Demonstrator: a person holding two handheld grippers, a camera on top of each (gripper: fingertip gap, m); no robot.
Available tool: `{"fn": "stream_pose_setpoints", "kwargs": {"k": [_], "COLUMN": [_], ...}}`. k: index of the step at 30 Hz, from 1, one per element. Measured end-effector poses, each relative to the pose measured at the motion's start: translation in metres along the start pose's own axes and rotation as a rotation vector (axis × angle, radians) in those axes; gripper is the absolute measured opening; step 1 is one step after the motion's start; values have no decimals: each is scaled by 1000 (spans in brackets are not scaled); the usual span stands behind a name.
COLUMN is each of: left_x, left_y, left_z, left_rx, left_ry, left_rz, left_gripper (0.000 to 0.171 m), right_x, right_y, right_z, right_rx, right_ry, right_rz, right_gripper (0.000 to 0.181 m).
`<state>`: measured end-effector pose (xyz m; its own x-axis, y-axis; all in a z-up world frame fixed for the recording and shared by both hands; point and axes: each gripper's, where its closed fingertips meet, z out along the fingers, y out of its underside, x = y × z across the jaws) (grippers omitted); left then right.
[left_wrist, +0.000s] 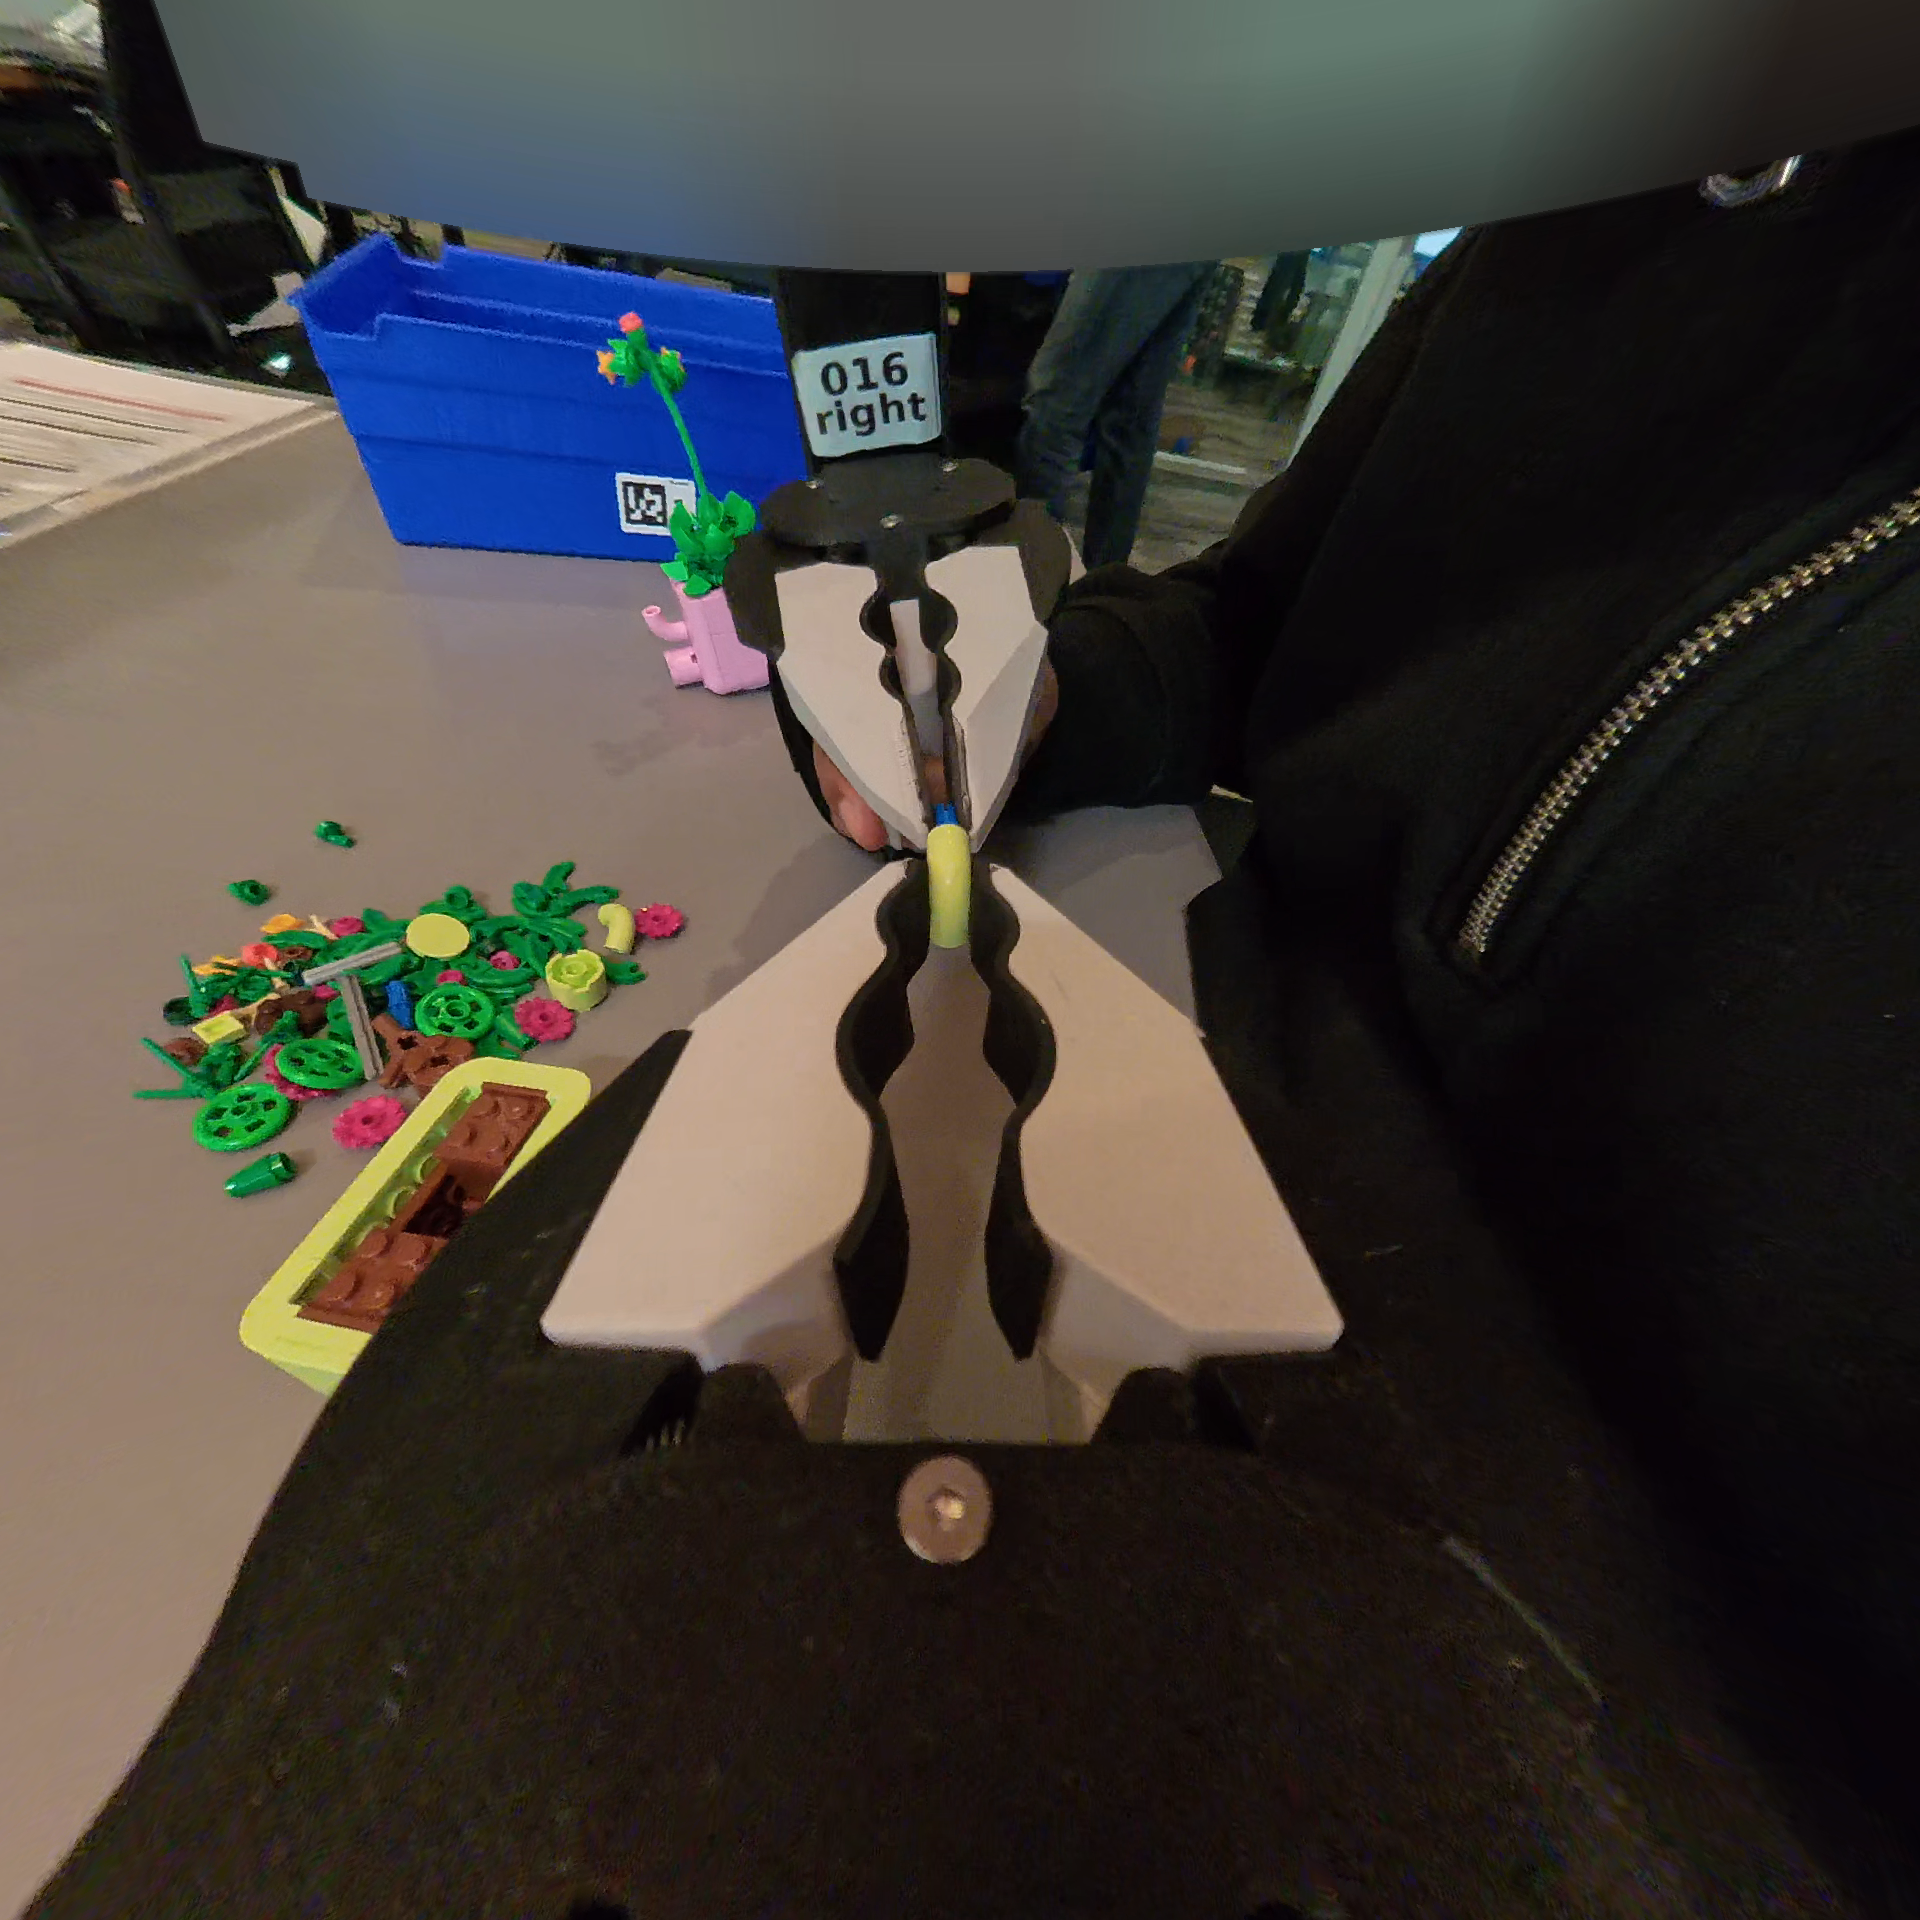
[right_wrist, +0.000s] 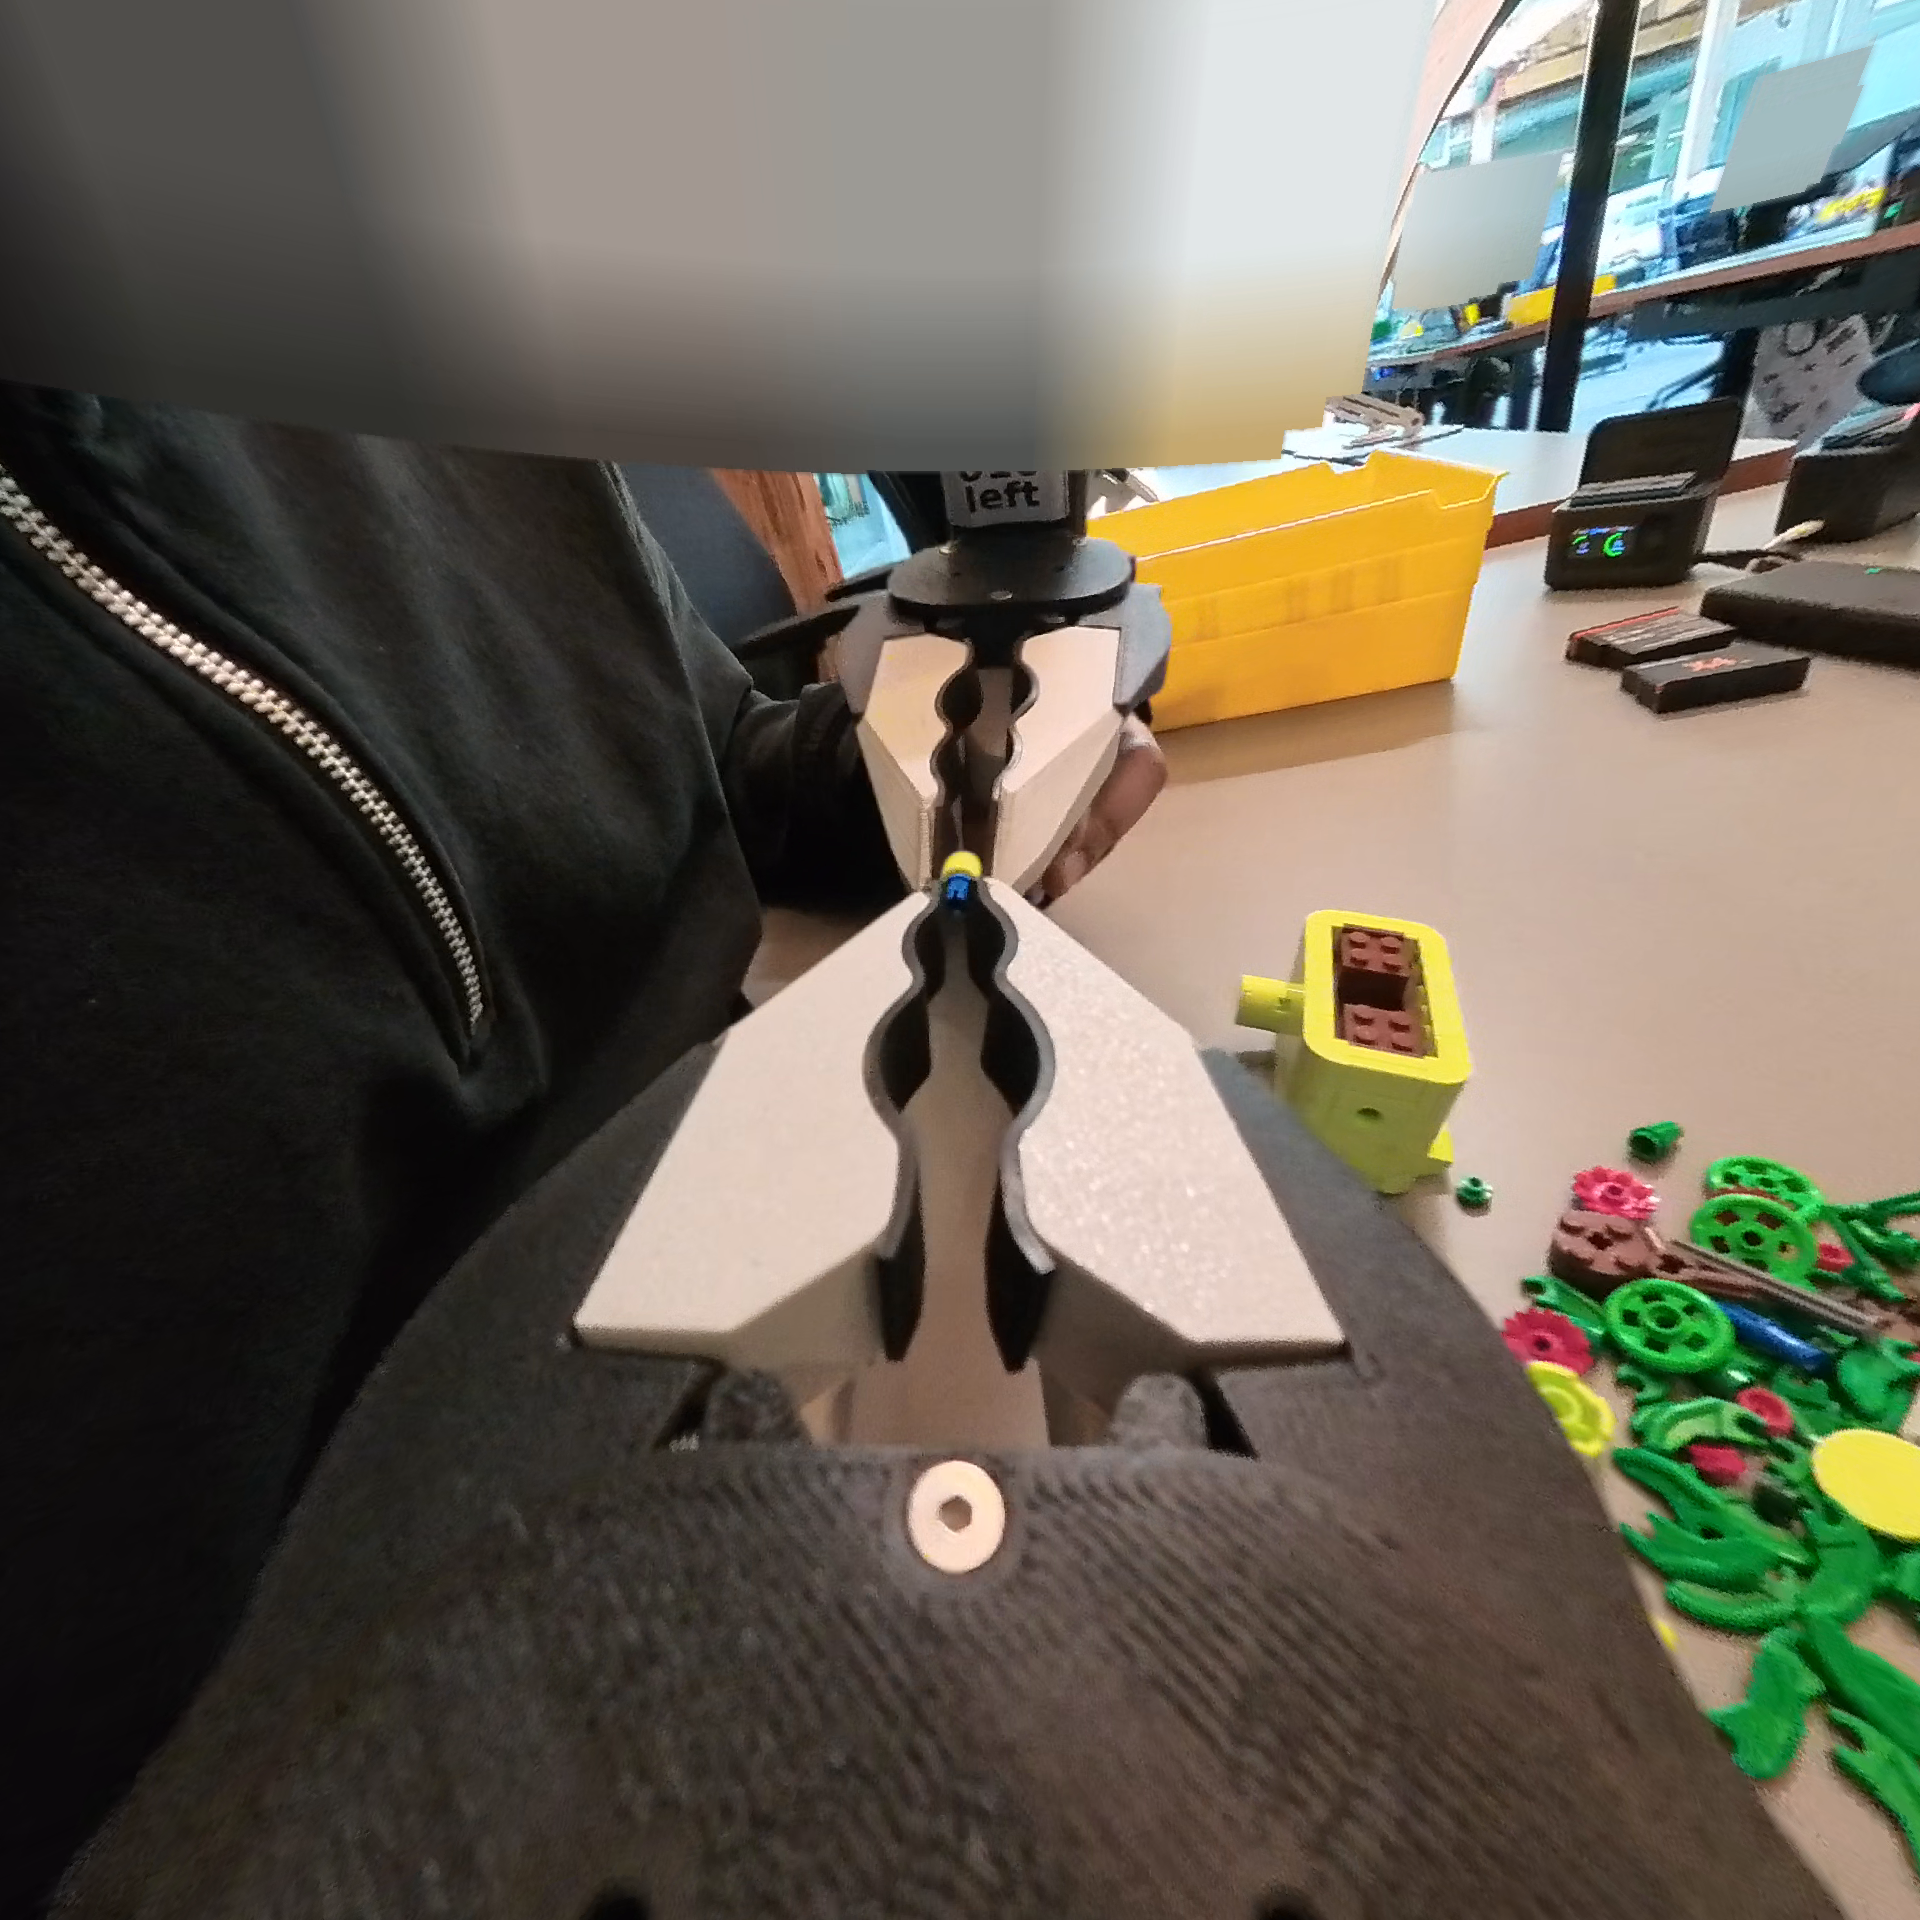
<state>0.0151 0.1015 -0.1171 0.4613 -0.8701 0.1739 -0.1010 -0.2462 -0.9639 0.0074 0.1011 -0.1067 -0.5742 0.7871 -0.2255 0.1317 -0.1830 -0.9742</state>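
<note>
A: L gripper (left_wrist: 948, 883), gripping what?
B: Pinching lime elbow tube (left_wrist: 948, 920), smooth plastic, curved. Jaws closing tight on it.
A: R gripper (left_wrist: 940, 821)?
B: Squeezing tiny blue pin (left_wrist: 943, 814), tips nearly together. Meeting the tube's far end, pin touching or just entering; can't tell which.
A: Sitting where?
B: Hovering above the grey table (left_wrist: 312, 675), near edge, close to a black zip jacket (left_wrist: 1558, 727).
A: Anything standing built?
B: Standing far back: pink brick pot w/ green stem & flowers (left_wrist: 712, 644), just in front of a blue bin (left_wrist: 540, 416). Lying near left: lime box w/ brown studded bricks (left_wrist: 416, 1195) inside.
A: Lying loose?
B: Sprawling left: pile of leaves, spoked green wheels, pink blossoms etc. (left_wrist: 416, 997), glossy, small, unattached.
</note>
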Motion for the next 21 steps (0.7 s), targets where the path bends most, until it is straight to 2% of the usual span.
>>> {"fn": "stream_pose_setpoints", "kwargs": {"k": [3,7,9,11,14,17,19,21], "left_x": [1,-2,-17,-29,-26,-38,-52,-70], "left_y": [-2,-3,-11,-12,-9,-8,-14,-16], "left_z": [-1,-4,-24,-36,-27,-28,-36,-40], "left_rx": [27,49,130,149,87,58,81,43], "left_ry": [24,41,14,-22,-60,-149,-201,-283], "left_rz": [-50,-100,-160,-164,-90,-48,-81,-89], "left_gripper": [5,5,4,5,5,5,5,4], "right_x": [0,2,13,25,37,73,98,116], "right_y": [-1,-4,-25,-30,-15,9,28,47], "right_z": [0,-4,-27,-41,-32,-41,-53,-63], "right_rx": [11,7,119,124,-17,-216,-338,-442], "right_ry": [-11,23,57,138,266,513,653,744], "right_rz": [31,-18,11,-36,-149,-232,-184,-132], "right_gripper": [1,2,1,2,2,2,2,2]}}
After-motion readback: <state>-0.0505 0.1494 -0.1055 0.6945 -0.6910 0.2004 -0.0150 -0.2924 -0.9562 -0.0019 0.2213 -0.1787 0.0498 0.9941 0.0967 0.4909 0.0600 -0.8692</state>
